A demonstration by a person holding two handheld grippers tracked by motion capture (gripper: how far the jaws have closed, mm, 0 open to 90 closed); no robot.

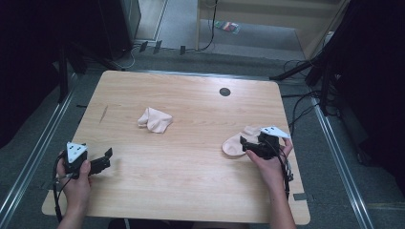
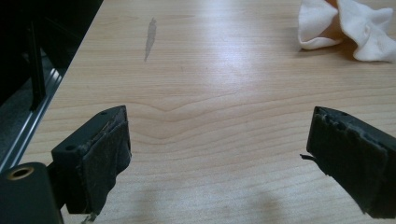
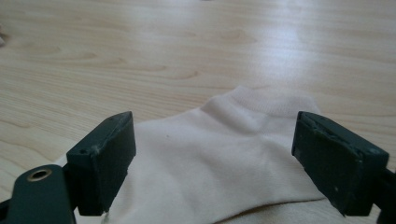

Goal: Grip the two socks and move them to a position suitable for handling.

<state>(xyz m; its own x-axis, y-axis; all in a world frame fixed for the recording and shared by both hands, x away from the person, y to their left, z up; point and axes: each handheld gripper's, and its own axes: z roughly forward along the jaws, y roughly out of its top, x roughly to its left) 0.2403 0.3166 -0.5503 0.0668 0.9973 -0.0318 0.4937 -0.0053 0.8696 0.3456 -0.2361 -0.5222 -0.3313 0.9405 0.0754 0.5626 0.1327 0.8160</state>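
Under right gripper (image 3: 212,163): flat cream sock (image 3: 224,158).

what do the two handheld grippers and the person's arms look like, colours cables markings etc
Both grippers, left and right, are black, each topped by a grey three-cornered plate with small dark dots, with a black cable trailing back along the forearm. Each has two blocky black jaws faced with dark worn pads, and a brass-ringed hole near the base. The forearms are bare, no sleeves visible.

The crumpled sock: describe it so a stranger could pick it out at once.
Start at the wooden table and go to its middle, towards the far edge. The crumpled sock lies there alone, pale pink and bunched up. The other sock lies flat at the right, under the open right gripper.
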